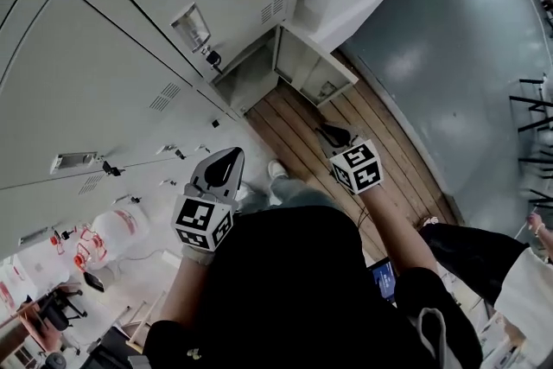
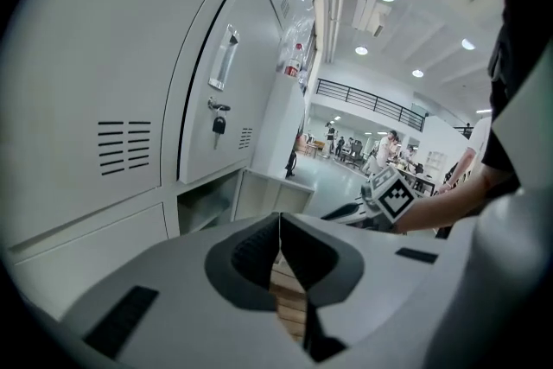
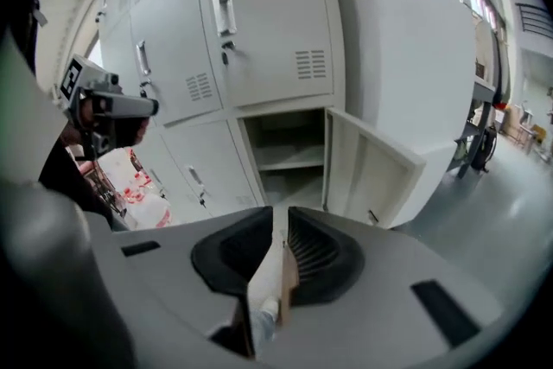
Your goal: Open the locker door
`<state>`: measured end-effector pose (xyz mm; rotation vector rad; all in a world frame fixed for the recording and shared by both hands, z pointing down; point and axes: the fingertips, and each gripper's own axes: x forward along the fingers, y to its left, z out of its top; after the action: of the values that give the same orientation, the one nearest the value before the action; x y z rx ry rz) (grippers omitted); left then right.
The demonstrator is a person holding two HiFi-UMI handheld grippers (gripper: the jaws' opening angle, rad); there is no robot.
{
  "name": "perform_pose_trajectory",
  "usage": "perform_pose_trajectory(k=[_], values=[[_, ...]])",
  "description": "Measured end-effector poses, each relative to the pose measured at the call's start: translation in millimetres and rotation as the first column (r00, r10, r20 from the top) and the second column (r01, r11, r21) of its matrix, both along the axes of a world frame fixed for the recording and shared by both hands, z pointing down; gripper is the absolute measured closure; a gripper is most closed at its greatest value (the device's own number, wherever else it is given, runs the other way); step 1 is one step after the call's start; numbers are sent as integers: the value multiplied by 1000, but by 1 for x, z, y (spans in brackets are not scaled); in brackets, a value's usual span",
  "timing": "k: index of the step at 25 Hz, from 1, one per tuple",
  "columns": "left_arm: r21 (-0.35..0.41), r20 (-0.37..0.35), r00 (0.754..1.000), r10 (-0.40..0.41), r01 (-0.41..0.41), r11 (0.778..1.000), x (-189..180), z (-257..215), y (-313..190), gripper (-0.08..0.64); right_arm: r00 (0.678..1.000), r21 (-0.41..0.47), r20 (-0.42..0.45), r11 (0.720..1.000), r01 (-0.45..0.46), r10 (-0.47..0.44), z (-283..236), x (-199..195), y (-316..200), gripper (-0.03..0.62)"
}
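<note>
A bottom locker door point(image 1: 315, 69) stands swung open, showing its shelved compartment point(image 1: 246, 78); the right gripper view shows the same door point(image 3: 371, 164) and compartment point(image 3: 285, 147). My left gripper point(image 1: 226, 160) is held up before the closed lockers, left of the open one, its jaws pressed together on nothing point(image 2: 279, 225). To the right, my right gripper point(image 1: 335, 134) hangs over the wooden floor, short of the open door. Only a narrow gap shows between its jaws point(image 3: 281, 225), and nothing is in it. Neither gripper touches the lockers.
The locker above the open one has a handle point(image 2: 222, 56) and a key point(image 2: 219, 124) in its lock. Wooden planks point(image 1: 302, 112) lie before the lockers, grey floor point(image 1: 449, 56) beyond. White bags with red print point(image 1: 112, 233) sit at the left, chairs point(image 1: 531, 117) at the right.
</note>
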<state>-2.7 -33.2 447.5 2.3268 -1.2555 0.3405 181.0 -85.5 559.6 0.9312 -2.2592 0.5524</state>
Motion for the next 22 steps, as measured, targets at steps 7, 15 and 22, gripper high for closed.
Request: perform_pose_trajectory(k=[7,15,22], values=[[114,-46,999,15,-10,993,-10,-45,3,537,978,162,199,986,33,-66,-111,-67,23,527],[229,-59,998,23,-9,973,-26,-89,12,537,925,344,356,939,1,-132,-208,-105,42,532],[287,-126,992,32,5,958,-39,-115,24,537,912,385,384,923,-14,-147,-228,-120,53,532]])
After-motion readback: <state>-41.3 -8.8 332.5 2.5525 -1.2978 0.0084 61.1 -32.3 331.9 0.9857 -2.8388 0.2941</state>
